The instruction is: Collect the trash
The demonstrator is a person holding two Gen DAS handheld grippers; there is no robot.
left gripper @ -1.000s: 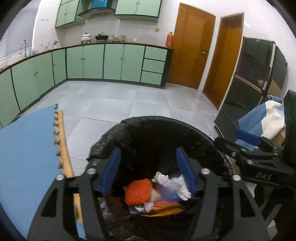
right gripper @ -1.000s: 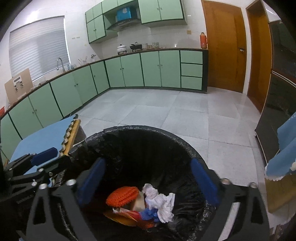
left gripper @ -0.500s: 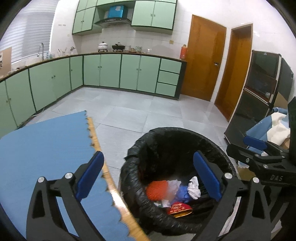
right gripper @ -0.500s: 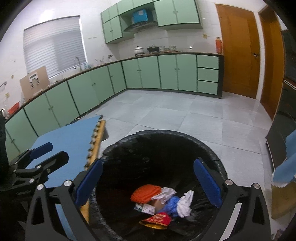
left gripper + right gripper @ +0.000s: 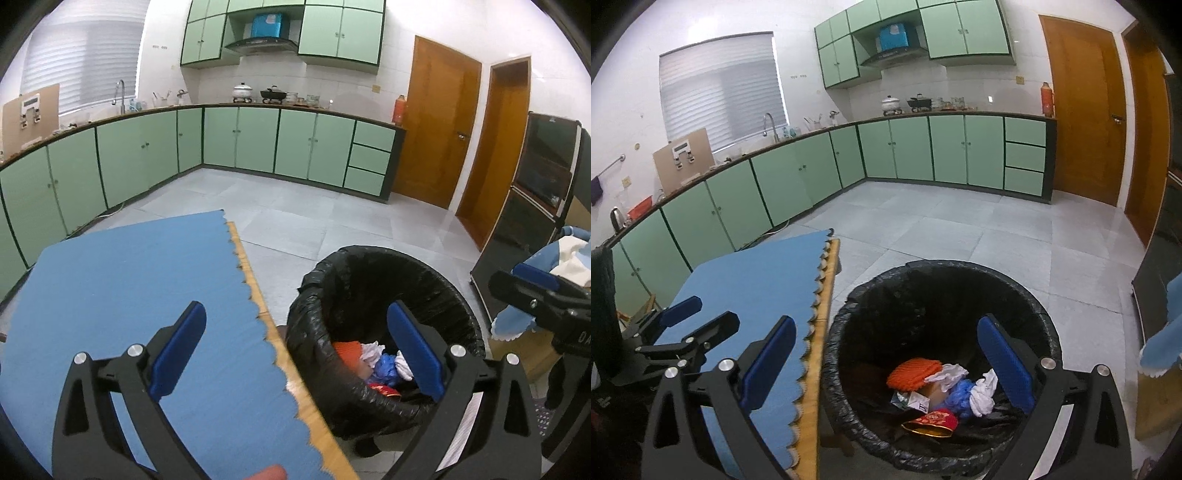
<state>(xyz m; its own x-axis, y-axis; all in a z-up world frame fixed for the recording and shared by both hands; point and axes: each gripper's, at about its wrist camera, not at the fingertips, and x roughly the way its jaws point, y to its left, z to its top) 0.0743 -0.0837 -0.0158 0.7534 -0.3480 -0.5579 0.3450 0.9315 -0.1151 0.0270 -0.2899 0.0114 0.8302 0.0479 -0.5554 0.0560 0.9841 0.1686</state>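
Both tongs have drawn back from the bin [image 5: 942, 332].
Left tongs [image 5: 295, 347] just opened wide, empty; right tongs [image 5: 886, 354] gape wide, empty; trash [image 5: 938, 387] lies inside.

Both grippers held wide apart and empty, tilted downward.

The left gripper [image 5: 295, 350] has its blue fingers [image 5: 179, 347] spread as far as they go, the jaws having just been opening, and nothing lies between the pads. The right gripper [image 5: 886, 354] stands just as wide, its blue fingers [image 5: 1004, 362] parted with no pad pressing on anything. Each shows in the other's view (only in part): the right gripper's black frame and one blue pad sit off to the right of the left fingers, and the left gripper's frame sits off to the left of the right fingers. Both point forward and somewhat down.
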